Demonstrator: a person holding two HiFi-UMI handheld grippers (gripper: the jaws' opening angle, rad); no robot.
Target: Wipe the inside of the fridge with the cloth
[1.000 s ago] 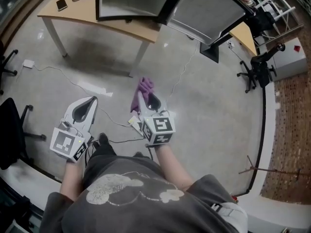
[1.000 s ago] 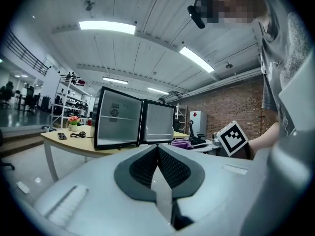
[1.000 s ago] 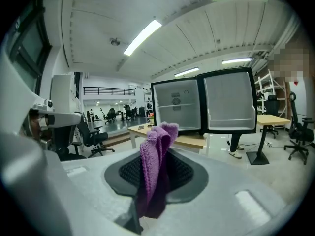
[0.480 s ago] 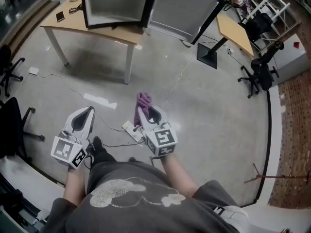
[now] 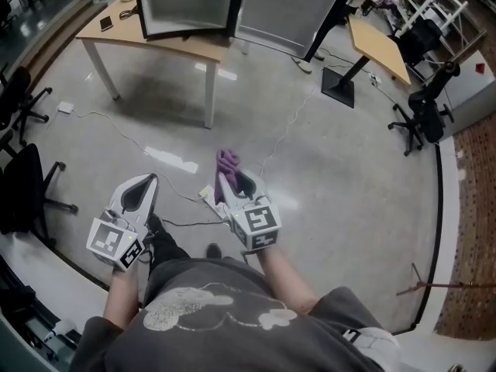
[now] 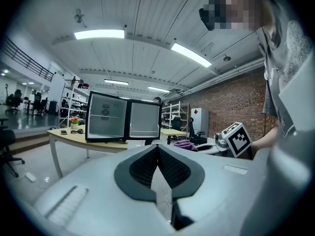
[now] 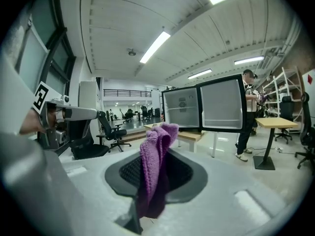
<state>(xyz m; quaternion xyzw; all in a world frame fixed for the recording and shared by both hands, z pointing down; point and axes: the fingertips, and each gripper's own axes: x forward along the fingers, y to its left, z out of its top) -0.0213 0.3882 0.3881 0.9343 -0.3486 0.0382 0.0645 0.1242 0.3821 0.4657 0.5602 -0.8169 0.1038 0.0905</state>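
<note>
The small black fridge (image 5: 186,2) stands open on a wooden table (image 5: 167,43), its door (image 5: 291,10) swung to the right. It is far from both grippers, across bare floor. My right gripper (image 5: 232,175) is shut on a purple cloth (image 5: 228,163), which sticks up bunched between the jaws. The right gripper view has the cloth (image 7: 155,166) upright in front of the fridge (image 7: 179,109). My left gripper (image 5: 146,180) is shut on nothing. In the left gripper view the jaws (image 6: 158,149) meet, with the fridge (image 6: 106,123) beyond.
Cables and a power strip (image 5: 208,194) lie on the floor ahead. Office chairs (image 5: 27,184) stand at the left and another chair (image 5: 422,111) at the right. A second desk (image 5: 380,45) is at the right. A person (image 7: 247,114) stands by the fridge door. A phone (image 5: 106,23) lies on the table.
The fridge and table have slid up and away in the head view, showing more floor between. Both grippers keep their pose, the cloth still held.
</note>
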